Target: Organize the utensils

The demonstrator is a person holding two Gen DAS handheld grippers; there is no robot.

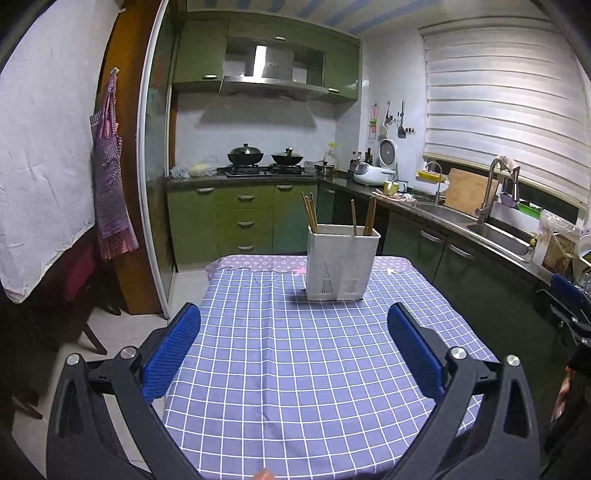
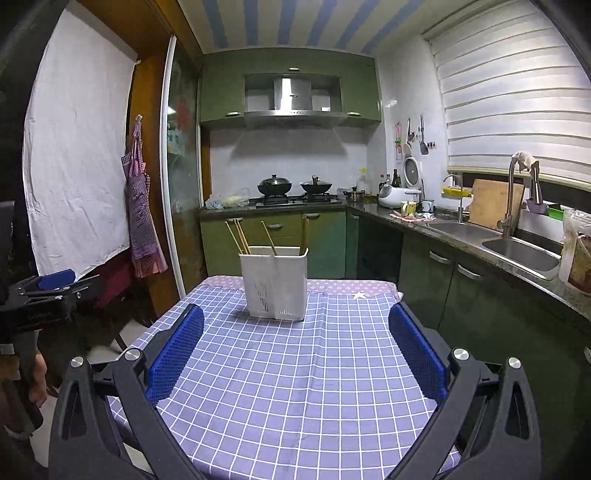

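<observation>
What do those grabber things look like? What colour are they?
Both look the same. The left gripper and the right gripper each have two flat fingers with bright blue bumpy pads on black plastic arms. The arms have triangle-shaped cutouts and shiny round silver bolts. No cables show.

My left gripper (image 1: 293, 347) and right gripper (image 2: 295, 345): black frames, blue ribbed fingers (image 1: 173, 354). I see a blue cloth (image 1: 314, 369) with a white grid, its far border lavender with a white diamond pattern. Utensil holder (image 1: 341, 262) white; chopsticks (image 1: 309, 212) in it brown. Cabinets (image 1: 221, 218) green, apron (image 1: 109, 173) purple-checked, ceiling (image 2: 280, 22) blue-and-white striped, blind (image 1: 498, 103) white-banded.
</observation>
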